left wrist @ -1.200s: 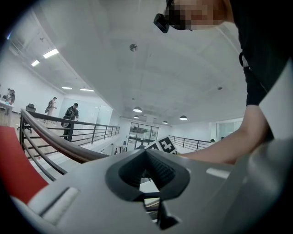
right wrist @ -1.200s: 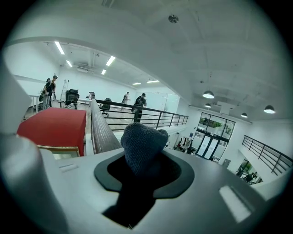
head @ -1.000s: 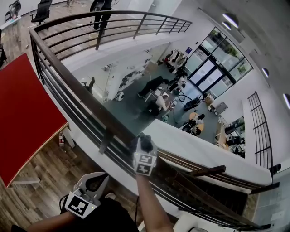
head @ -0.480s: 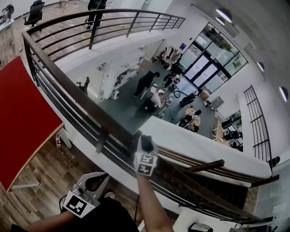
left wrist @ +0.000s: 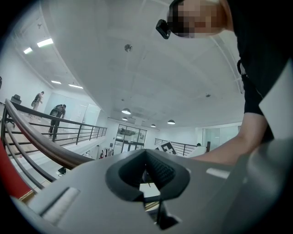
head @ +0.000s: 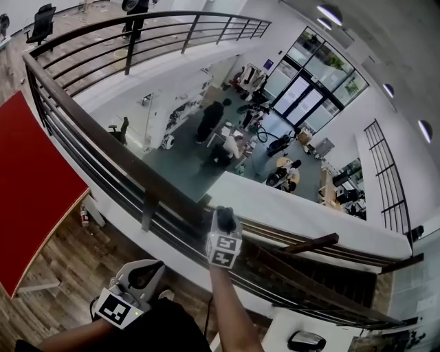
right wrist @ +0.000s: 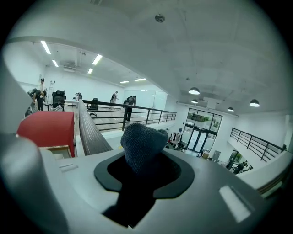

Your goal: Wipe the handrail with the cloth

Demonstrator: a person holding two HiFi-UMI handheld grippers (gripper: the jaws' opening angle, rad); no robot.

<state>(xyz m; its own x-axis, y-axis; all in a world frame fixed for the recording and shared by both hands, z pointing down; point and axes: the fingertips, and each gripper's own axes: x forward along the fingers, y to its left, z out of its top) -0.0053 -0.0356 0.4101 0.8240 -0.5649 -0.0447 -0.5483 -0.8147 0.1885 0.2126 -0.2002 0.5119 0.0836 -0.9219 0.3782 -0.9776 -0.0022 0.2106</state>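
A brown wooden handrail (head: 117, 155) curves from the upper left to the lower right on black metal rails. My right gripper (head: 224, 223) is at the rail's top edge, shut on a dark blue-grey cloth (head: 225, 218) that touches the rail. In the right gripper view the cloth (right wrist: 142, 144) bulges up out of the right gripper (right wrist: 139, 160), with the handrail (right wrist: 91, 130) running away to the left. My left gripper (head: 141, 275) hangs low by my body, away from the rail. Seen from the left gripper (left wrist: 149, 178), its jaws are together with nothing in them, and the handrail (left wrist: 41, 146) is at the left.
A black baluster post (head: 148, 213) stands just left of the right gripper. A red panel (head: 34, 192) lies at the left over the wood floor (head: 62, 275). Beyond the rail is a drop to a lower hall with people and desks (head: 227, 144). A person (head: 134, 10) stands at the far railing.
My right gripper with the cloth has slid a little to the right along the handrail, away from the baluster post. The left gripper has stayed low.
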